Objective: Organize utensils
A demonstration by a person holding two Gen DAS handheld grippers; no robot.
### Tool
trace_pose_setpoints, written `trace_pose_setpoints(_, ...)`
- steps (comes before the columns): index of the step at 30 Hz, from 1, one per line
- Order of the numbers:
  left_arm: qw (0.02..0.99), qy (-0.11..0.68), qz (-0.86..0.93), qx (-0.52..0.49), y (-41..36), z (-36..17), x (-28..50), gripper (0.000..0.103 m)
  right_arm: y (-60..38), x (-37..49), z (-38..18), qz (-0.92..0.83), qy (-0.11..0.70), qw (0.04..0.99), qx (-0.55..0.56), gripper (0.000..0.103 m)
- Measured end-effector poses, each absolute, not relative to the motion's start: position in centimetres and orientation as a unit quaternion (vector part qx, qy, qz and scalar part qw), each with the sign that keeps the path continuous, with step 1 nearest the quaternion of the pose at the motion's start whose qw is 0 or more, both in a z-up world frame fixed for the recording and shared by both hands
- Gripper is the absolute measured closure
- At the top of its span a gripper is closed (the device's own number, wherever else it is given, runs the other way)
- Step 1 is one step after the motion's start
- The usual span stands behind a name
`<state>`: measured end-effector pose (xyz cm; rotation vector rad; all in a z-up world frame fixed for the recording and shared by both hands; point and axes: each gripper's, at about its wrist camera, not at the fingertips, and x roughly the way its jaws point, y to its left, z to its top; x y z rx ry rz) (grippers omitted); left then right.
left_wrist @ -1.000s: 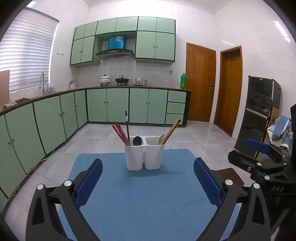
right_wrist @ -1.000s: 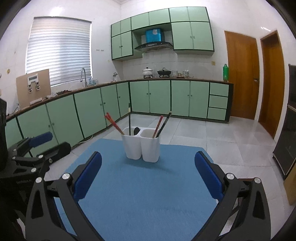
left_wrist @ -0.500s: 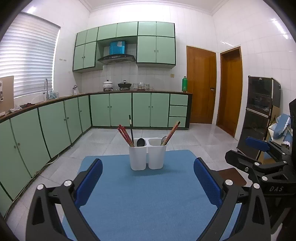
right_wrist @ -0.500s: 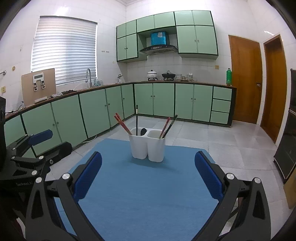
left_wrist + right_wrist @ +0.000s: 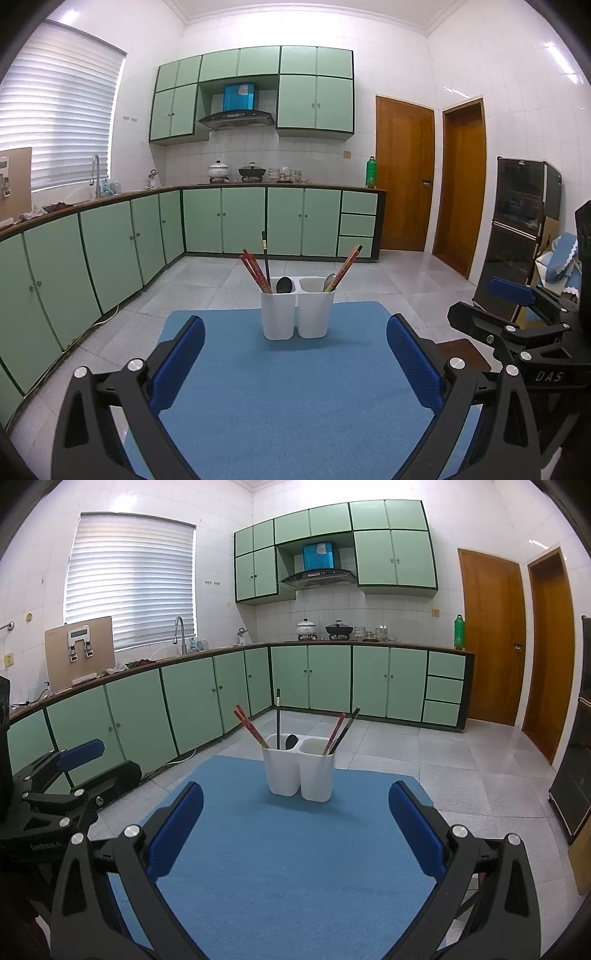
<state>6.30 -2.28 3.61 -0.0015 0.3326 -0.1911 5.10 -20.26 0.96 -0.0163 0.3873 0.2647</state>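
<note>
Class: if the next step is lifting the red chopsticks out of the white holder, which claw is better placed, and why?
Probably the left claw. The red chopsticks lean out of the holder toward its side, while the right claw sits farther over. Both claws are open and empty.

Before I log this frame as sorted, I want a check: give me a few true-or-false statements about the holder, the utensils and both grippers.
1. The white holder stands upright on the blue mat. True.
2. The left gripper grips a chopstick. False: its jaws are wide open and empty.
3. The red chopsticks sit in the holder's left compartment. True.
4. The right gripper is shut. False: it is open, holding nothing.
5. The black spoon lies flat on the mat. False: it is inside the left compartment.
</note>
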Motion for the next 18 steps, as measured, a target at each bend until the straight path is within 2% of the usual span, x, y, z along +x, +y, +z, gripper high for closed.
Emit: trace_pose_setpoints(18, 0.982, 0.163, -0.094, -0.004, -1.70, 3.70, 5.94, 0.006, -20.18, 5.19, 0.97, 0.131, 0.192, 0.973, -0.010, 0.006)
